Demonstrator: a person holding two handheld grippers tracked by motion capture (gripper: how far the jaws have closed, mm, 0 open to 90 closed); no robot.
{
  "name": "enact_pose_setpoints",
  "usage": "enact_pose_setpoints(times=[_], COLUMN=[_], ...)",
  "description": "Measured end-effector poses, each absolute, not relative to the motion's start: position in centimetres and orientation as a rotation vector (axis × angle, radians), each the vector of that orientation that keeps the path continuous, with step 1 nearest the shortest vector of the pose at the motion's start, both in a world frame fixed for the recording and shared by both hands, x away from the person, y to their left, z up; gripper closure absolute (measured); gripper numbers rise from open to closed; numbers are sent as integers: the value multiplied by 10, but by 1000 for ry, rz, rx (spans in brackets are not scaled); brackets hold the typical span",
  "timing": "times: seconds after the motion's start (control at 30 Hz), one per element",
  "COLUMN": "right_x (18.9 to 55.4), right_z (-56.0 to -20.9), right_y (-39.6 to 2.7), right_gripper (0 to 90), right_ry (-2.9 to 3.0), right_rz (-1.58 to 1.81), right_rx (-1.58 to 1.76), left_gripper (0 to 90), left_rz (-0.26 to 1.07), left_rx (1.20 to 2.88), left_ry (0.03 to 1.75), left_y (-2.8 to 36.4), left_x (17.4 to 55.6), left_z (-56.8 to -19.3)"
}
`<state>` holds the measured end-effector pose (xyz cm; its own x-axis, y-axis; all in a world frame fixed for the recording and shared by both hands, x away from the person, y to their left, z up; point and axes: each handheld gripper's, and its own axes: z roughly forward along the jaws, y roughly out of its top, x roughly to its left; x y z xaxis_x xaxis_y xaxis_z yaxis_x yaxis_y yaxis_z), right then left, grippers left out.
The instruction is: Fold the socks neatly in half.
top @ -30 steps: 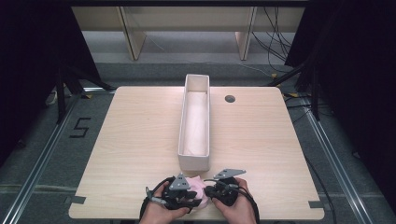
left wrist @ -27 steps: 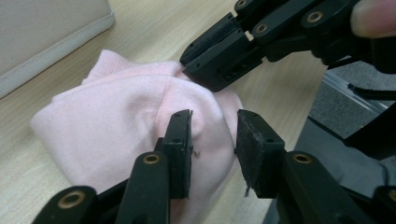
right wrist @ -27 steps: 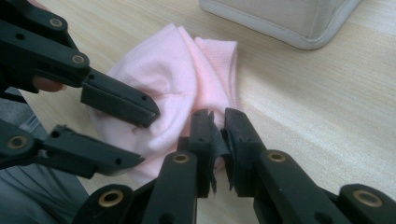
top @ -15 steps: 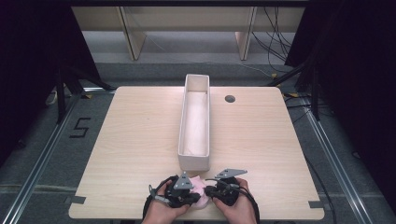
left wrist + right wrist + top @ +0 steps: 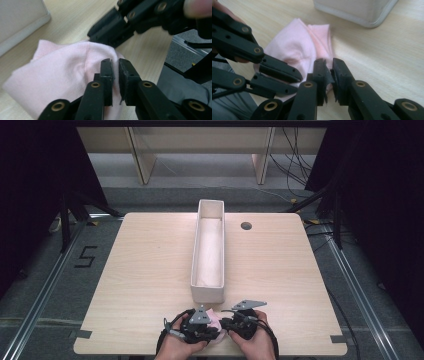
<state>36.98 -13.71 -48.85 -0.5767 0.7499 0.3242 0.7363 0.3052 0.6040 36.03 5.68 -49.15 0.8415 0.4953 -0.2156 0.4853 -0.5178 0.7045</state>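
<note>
The pink cloth [image 5: 62,72], judged soft and light, is pinched at its edge by the left gripper [image 5: 115,72] and the right gripper [image 5: 329,72]; corners would suit best.

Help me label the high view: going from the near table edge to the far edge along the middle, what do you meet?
Pink cloth between the left gripper and right gripper → long white tray → bare far table edge.
</note>
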Motion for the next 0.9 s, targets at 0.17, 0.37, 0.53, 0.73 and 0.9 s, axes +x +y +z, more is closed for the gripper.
enact_pose_setpoints(times=[0.17, 0.37, 0.53, 0.73, 0.9], right_x=[372, 367, 361, 359, 362], right_z=[-477, -470, -474, -484, -489], right_y=[-145, -140, -129, -124, -125], right_gripper=[806, 788, 782, 782, 782], right_ry=[2461, 2479, 2537, 2573, 2579], right_rz=[1212, 1255, 1230, 1112, 1100], right_rx=[1407, 1340, 1295, 1319, 1264], left_gripper=[671, 692, 772, 769, 763], left_rz=[23, 91, 101, 121, 138], left_rx=[2158, 2094, 2119, 2102, 2184], left_ry=[714, 755, 828, 871, 863], left_y=[62, 94, 112, 105, 101], left_x=[358, 355, 359, 366, 369], left_z=[-486, -468, -477, -491, -496])
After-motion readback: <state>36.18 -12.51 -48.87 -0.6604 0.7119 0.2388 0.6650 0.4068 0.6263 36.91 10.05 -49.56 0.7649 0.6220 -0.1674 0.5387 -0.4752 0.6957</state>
